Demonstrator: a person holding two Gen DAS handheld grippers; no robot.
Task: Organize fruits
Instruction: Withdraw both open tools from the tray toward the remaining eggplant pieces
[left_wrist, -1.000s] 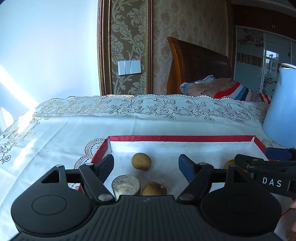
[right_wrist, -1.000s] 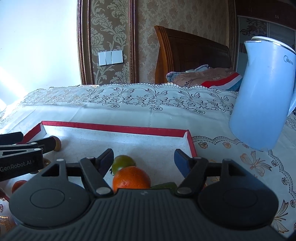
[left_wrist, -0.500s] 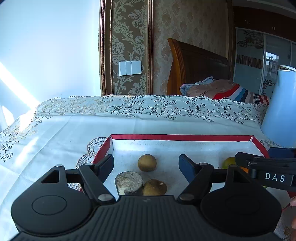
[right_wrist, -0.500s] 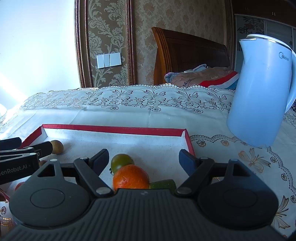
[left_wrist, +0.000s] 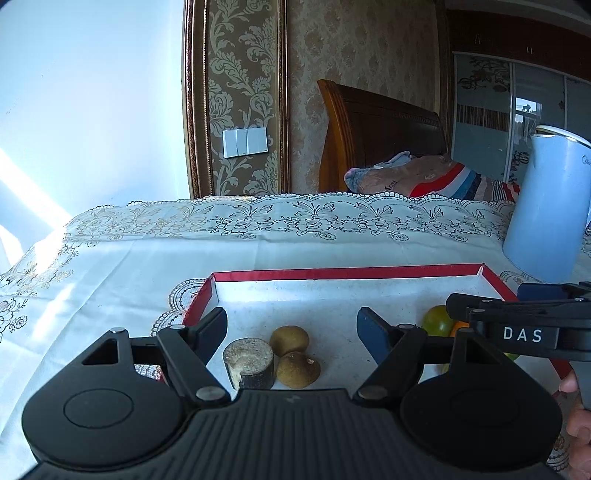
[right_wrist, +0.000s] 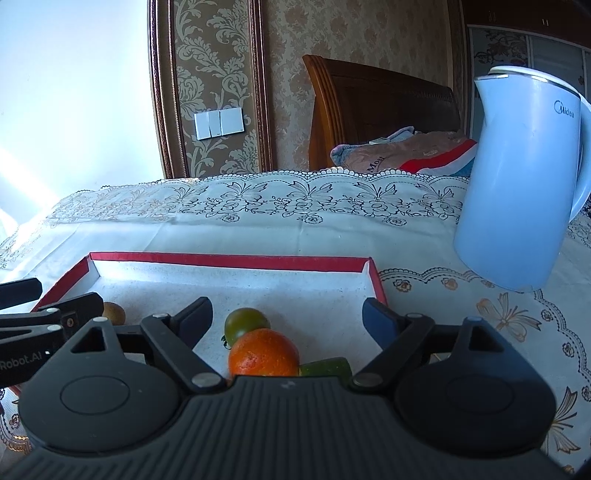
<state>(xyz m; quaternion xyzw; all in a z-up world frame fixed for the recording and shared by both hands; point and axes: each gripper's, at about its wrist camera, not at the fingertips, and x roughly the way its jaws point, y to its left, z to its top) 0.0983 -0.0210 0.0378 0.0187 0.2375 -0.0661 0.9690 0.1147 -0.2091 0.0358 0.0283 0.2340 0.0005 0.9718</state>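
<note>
A shallow red-rimmed tray (left_wrist: 347, 274) (right_wrist: 229, 260) lies on the lace tablecloth. My left gripper (left_wrist: 291, 326) hangs open over its left part, above two small brown fruits (left_wrist: 290, 339) (left_wrist: 297, 369) and a short cut cylinder (left_wrist: 248, 363). My right gripper (right_wrist: 286, 317) hovers over the tray's right part with its jaws opening. An orange (right_wrist: 263, 352), a green tomato (right_wrist: 246, 325) and a green piece (right_wrist: 325, 366) lie below it, and the pads touch none of them. The right gripper's fingers (left_wrist: 517, 314) also show at the right edge of the left wrist view.
A tall pale-blue kettle (right_wrist: 524, 177) (left_wrist: 546, 206) stands on the cloth right of the tray. The left gripper's fingers (right_wrist: 48, 317) reach in at the left of the right wrist view. A wooden headboard and pillow sit behind the table. A hand (left_wrist: 578, 424) shows at lower right.
The right gripper's jaws have spread wider apart above the orange. The left wrist view has shifted a little, so the brown fruits and cylinder sit further right between its fingers.
</note>
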